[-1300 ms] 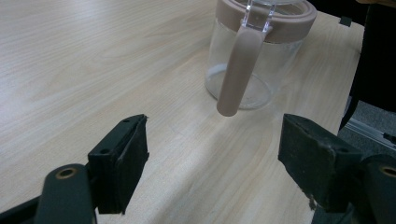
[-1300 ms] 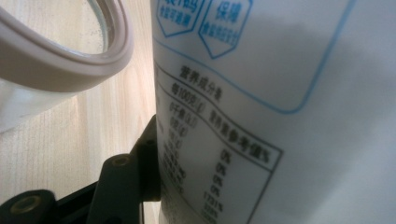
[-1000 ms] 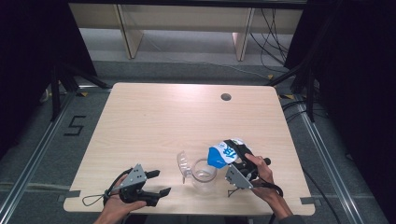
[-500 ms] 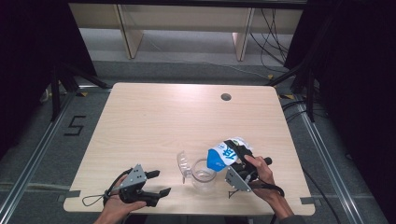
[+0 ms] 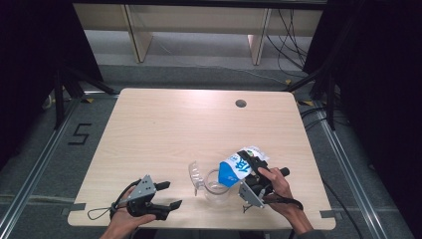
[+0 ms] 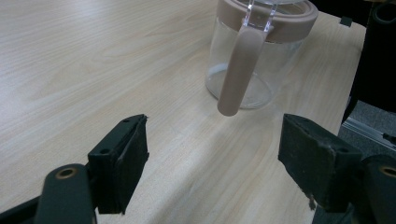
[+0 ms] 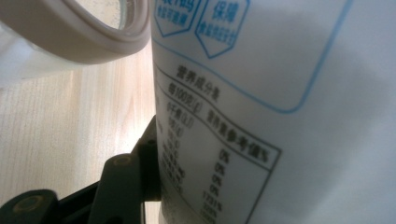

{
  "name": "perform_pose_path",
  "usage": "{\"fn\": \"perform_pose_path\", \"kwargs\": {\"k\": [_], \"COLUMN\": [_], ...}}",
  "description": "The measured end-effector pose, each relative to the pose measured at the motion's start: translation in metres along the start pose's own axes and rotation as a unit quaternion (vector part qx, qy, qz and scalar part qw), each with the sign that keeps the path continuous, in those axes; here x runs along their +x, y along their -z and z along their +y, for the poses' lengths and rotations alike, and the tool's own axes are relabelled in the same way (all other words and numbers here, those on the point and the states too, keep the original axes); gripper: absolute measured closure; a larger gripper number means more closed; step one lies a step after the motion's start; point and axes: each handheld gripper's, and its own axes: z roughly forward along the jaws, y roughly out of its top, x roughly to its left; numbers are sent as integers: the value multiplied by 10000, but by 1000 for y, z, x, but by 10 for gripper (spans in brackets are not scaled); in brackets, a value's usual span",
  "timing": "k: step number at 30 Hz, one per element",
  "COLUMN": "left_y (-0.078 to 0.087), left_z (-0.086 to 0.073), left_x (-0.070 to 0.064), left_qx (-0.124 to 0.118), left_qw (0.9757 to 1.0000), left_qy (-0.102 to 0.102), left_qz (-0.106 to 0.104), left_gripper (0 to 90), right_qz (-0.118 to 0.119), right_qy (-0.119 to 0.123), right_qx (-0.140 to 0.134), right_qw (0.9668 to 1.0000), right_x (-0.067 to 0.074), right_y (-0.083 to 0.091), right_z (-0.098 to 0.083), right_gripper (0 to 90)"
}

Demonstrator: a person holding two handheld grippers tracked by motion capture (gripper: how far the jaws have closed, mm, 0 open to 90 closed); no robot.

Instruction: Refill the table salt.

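The right gripper (image 5: pixel 252 175) is clamping a white-and-blue plastic pouch (image 5: pixel 238 166), tilting it over a clear lidded jug (image 5: pixel 215 185) for pouring; the left gripper (image 5: pixel 166 195) is resting open nearby.

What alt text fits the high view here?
A person's right claw holds a white and blue pouch tilted over the mouth of a clear glass jug near the front edge of a light wooden table. The left claw rests open on the table to the jug's left, holding nothing.
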Motion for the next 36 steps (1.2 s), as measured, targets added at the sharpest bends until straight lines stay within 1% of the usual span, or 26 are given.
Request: {"fn": "perform_pose_path", "kwargs": {"k": [1, 2, 3, 6, 7, 8, 11, 12, 13, 14, 15, 16, 17, 20, 21, 22, 23, 24, 26, 27, 29, 30, 31, 34, 35, 36], "left_y": [0, 0, 0, 0, 0, 0, 0, 0, 0, 0, 0, 0, 0, 0, 0, 0, 0, 0, 0, 0, 0, 0, 0, -1, 0, 0], "left_z": [0, 0, 0, 0, 0, 0, 0, 0, 0, 0, 0, 0, 0, 0, 0, 0, 0, 0, 0, 0, 0, 0, 0, 0, 0, 0], "left_x": [0, 0, 0, 0, 0, 0, 1, 0, 0, 0, 0, 0, 0, 0, 0, 0, 0, 0, 0, 0, 0, 0, 0, 0, 0, 0], "left_qx": [-28, -37, -34, 1, -23, -32, 6, -2, -33, -32, 11, 24, 1, -25, 3, 1, -2, -25, -1, -2, -26, -25, -3, -21, -3, 1], "left_qw": [10000, 10000, 10000, 10000, 10000, 10000, 10000, 10000, 10000, 10000, 10000, 10000, 10000, 10000, 10000, 10000, 10000, 10000, 10000, 10000, 10000, 10000, 10000, 10000, 10000, 10000], "left_qy": [-28, -28, -29, -15, 10, 7, -56, 7, 19, -5, -13, -18, 1, -27, -55, -59, -55, -30, -57, -55, -28, -29, -54, -34, -50, -58], "left_qz": [-18, -23, -22, -3, -7, -9, -12, -6, -14, -15, 0, 10, -8, -24, -18, -19, -20, -21, -18, -17, -22, -19, -16, -24, -21, -19], "left_gripper": [236, 236, 236, 236, 236, 236, 236, 236, 235, 236, 235, 236, 236, 236, 235, 236, 235, 236, 236, 236, 236, 236, 235, 236, 236, 236], "right_qz": [-3, 62, -3, -17, -71, -43, -85, -94, -32, -14, -99, -99, -94, -63, -78, -125, -134, -118, -106, -162, -164, -156, -157, -113, -116, -174], "right_qy": [0, 142, 24, 58, 348, 361, 349, 160, 83, 205, 333, 511, 550, 153, 449, 280, 331, 280, 303, 428, 495, 452, 546, 441, 465, 797], "right_qx": [-1, 19, 25, -30, -107, -116, -127, -97, -15, -53, -110, -169, -165, 59, 14, 12, -37, 18, 39, 0, -74, 6, 23, 54, 92, 62], "right_qw": [10000, 9999, 10000, 10000, 9993, 9993, 9993, 9998, 10000, 9998, 9993, 9985, 9983, 9998, 9990, 9995, 9994, 9995, 9995, 9990, 9986, 9989, 9984, 9990, 9988, 9967], "right_x": [0, -2, 0, 0, -4, -4, -3, -1, 1, 0, -2, -4, -4, 3, -2, 1, 0, 1, 1, 0, -1, 1, 0, 2, 2, -3], "right_y": [0, 0, 1, 1, 0, -1, 0, 1, 1, 1, 1, 0, 0, 2, 2, 2, 1, 2, 2, 2, 1, 2, 2, 3, 3, 3], "right_z": [0, 1, 1, 2, 3, 3, 3, 2, 2, 3, 3, 4, 4, 4, 4, 3, 3, 3, 3, 3, 3, 3, 3, 3, 3, 5], "right_gripper": [489, 489, 489, 490, 490, 490, 490, 490, 490, 490, 490, 490, 490, 490, 490, 490, 490, 490, 491, 492, 493, 493, 493, 493, 493, 493]}}
